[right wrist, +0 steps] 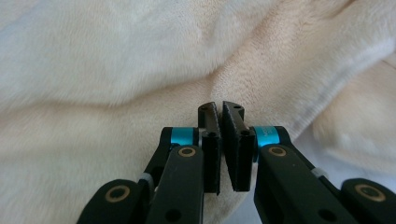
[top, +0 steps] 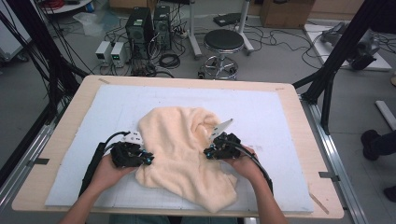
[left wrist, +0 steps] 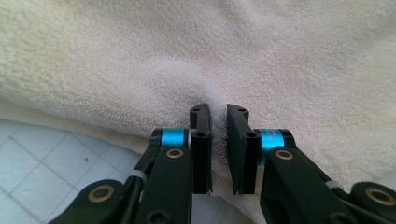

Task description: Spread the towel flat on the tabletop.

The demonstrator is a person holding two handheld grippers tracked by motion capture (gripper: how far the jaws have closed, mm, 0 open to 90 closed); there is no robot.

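Both grippers bite the cream fleece blanket (top: 187,149) from opposite sides, apparently to lift and spread it; left gripper (left wrist: 219,122) jaws nearly shut on a fold; right gripper (right wrist: 219,112) jaws clamped on a ridge.

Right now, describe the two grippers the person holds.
Both the left gripper and the right gripper are black with flat black jaws, blue rings and brass-coloured pins. A black cable trails from each. The right one carries a grey three-cornered plate.
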